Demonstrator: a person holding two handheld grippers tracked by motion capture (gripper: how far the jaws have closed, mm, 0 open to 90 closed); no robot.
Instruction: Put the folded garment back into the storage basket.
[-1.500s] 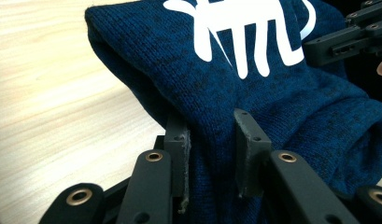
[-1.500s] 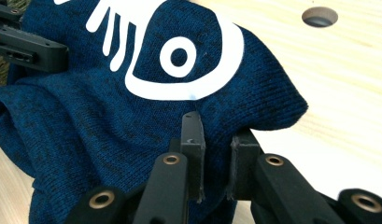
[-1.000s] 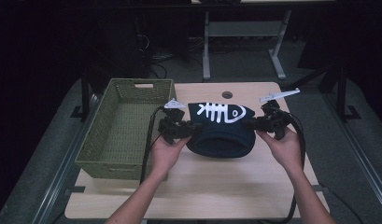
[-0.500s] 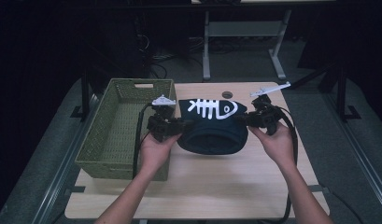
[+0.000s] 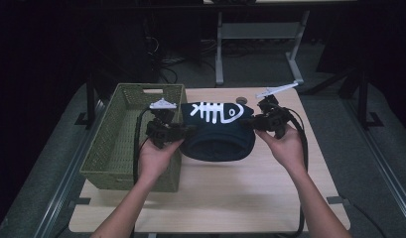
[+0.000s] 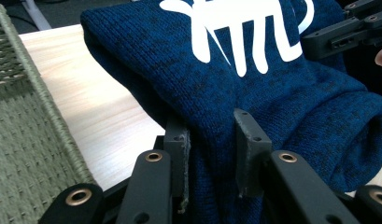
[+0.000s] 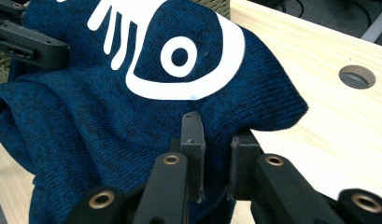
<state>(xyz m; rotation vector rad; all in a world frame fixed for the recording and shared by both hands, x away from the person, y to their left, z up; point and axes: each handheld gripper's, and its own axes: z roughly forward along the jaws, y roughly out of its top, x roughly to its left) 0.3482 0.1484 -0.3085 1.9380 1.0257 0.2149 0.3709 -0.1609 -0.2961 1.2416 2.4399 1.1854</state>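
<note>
A folded dark blue knit sweater (image 5: 218,134) with a white fish-skeleton print hangs between both grippers, lifted just off the light wooden table (image 5: 225,198). My left gripper (image 5: 183,131) is shut on the sweater's left edge, and in the left gripper view its jaws pinch the blue knit (image 6: 254,93) at my left gripper (image 6: 212,154). On the sweater's right edge my right gripper (image 5: 252,124) is shut as well; the right gripper view shows the fabric (image 7: 109,107) clamped in my right gripper (image 7: 215,154). The bundle sits just right of the green basket (image 5: 122,136).
The woven green basket has nothing in it and takes up the table's left side; its wall (image 6: 25,149) lies close beside the left gripper. A round grommet hole (image 7: 357,76) marks the table's far edge. Table legs and cables stand on the floor beyond.
Both grippers have carried the sweater leftward and away from me, toward the basket. Their hold on it is unchanged.
</note>
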